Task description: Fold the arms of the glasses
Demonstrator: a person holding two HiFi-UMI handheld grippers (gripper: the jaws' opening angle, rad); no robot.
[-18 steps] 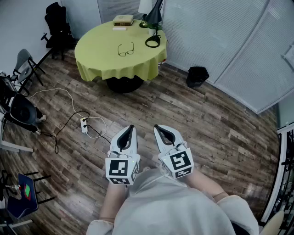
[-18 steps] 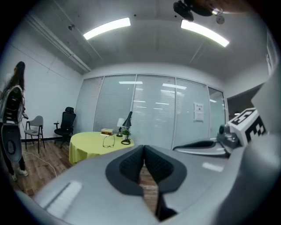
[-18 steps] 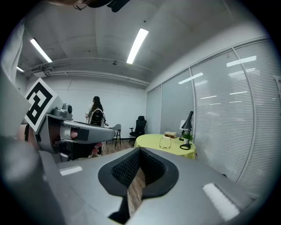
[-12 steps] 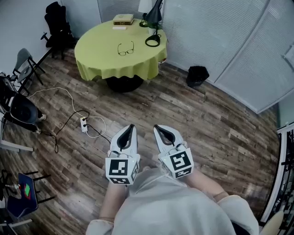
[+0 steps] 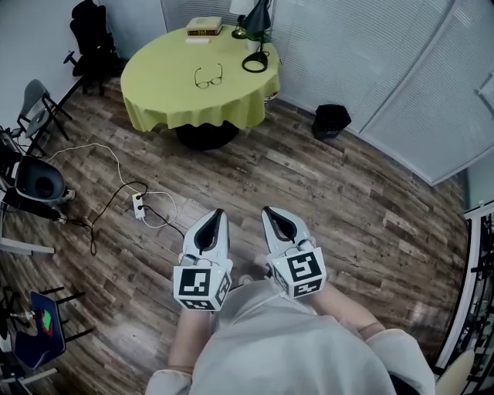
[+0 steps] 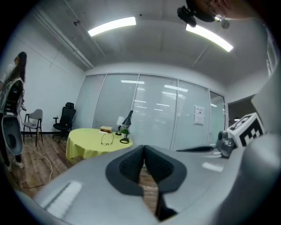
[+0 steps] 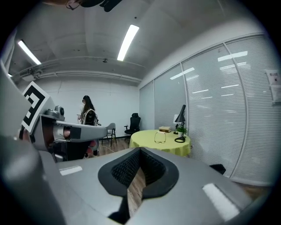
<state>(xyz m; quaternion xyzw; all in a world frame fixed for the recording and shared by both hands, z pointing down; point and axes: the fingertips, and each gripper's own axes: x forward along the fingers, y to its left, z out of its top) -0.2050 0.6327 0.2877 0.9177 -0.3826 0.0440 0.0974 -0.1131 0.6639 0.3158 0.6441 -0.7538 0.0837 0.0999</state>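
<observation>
Yellow table (image 5: 158, 100) carried glasses (image 5: 209, 77), untouched. Left gripper (image 5: 217, 217) and right gripper (image 5: 268, 214) well away, jaws closed, empty. Approach step; next: close in.

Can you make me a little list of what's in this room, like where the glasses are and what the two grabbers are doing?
glasses: lying on the table, arms look unfolded
table: round, yellow cloth, far from the grippers
left gripper: shut, empty
right gripper: shut, empty
also on table: lamp, book
</observation>
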